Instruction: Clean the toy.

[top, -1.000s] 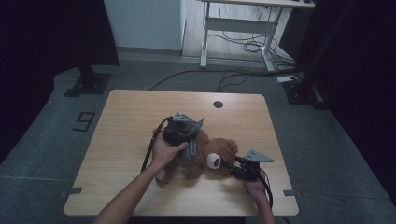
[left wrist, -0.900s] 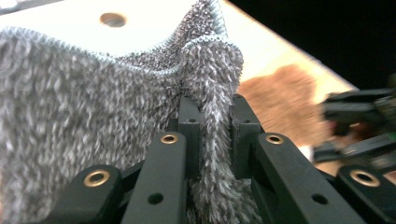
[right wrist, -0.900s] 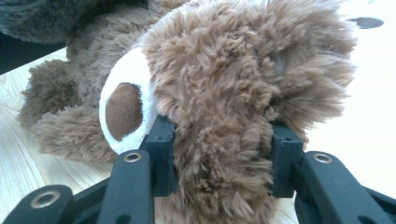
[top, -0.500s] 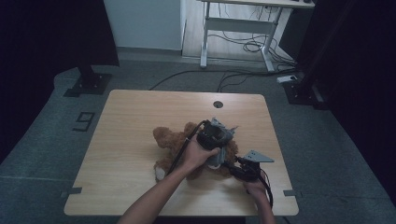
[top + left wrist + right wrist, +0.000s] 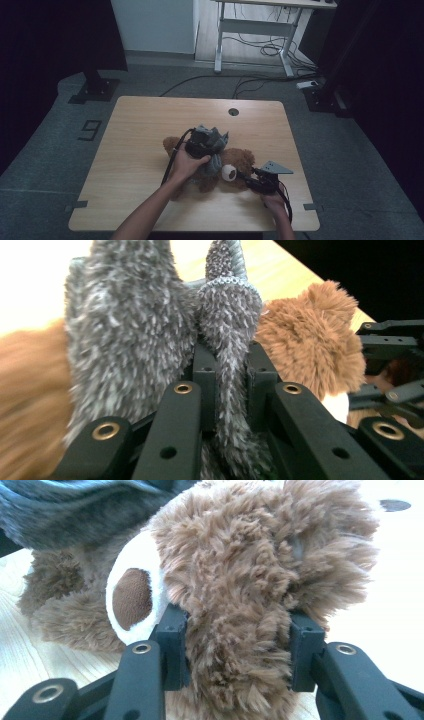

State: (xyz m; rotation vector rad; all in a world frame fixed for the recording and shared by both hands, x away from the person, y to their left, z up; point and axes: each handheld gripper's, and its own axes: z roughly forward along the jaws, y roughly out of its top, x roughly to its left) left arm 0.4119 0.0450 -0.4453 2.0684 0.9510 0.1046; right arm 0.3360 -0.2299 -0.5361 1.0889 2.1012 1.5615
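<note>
While the right claw (image 5: 232, 645) clamps the head of a brown teddy bear (image 5: 235, 167) lying on the desk (image 5: 145, 125), the left claw (image 5: 227, 375) is clenched on a fold of grey fuzzy cloth (image 5: 150, 325), apparently a small garment. In the high view the left claw (image 5: 216, 161) sits over the bear's middle, with the grey cloth (image 5: 212, 145) bunched just beneath and beside it, and the right claw (image 5: 246, 176) lies just to the far side of the white muzzle. In the left gripper view the pinched strip runs straight up between the jaws, the bear's ear just to their right. The step in hand looks like dressing or undressing the toy, one claw anchoring it as the other works the cloth. The next move likely calls for a steady pull on the fabric along the body, without loosening the hold on the head or dragging the bear across the desk.
</note>
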